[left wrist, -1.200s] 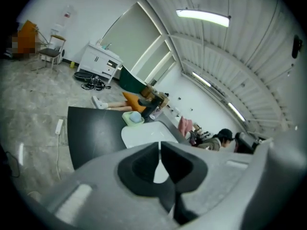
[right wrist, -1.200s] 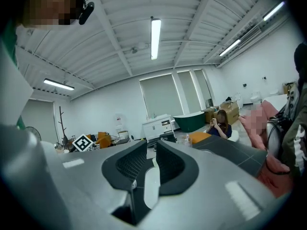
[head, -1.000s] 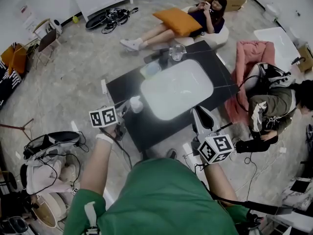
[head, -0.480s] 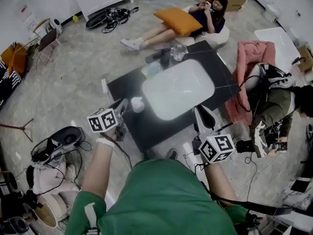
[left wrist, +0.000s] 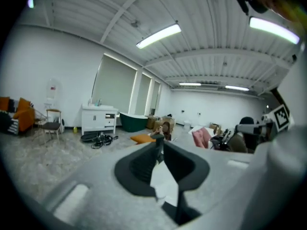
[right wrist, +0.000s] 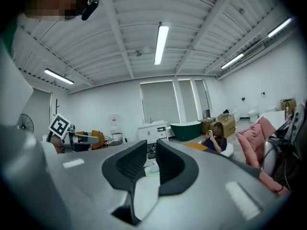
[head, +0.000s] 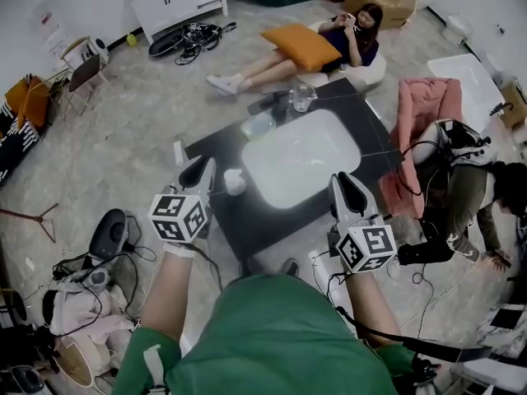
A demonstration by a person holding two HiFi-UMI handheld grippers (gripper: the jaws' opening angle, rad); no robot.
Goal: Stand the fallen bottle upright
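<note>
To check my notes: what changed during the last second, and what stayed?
The left gripper rose away from the white bottle; its fingers have just been opening, nothing between them. The bottle, black table and right gripper stayed about where they were.

The bottle [head: 235, 181] is too small to tell upright from tilted.

Your left tool [head: 198, 169] rises away from the bottle [head: 235, 181] and rolls over. Its jaws have just been opening, with nothing between them. The bottle now stands by itself on the bench [head: 251, 225] beside the tool. To your right, the person [head: 471, 200] now bends toward the floor.
</note>
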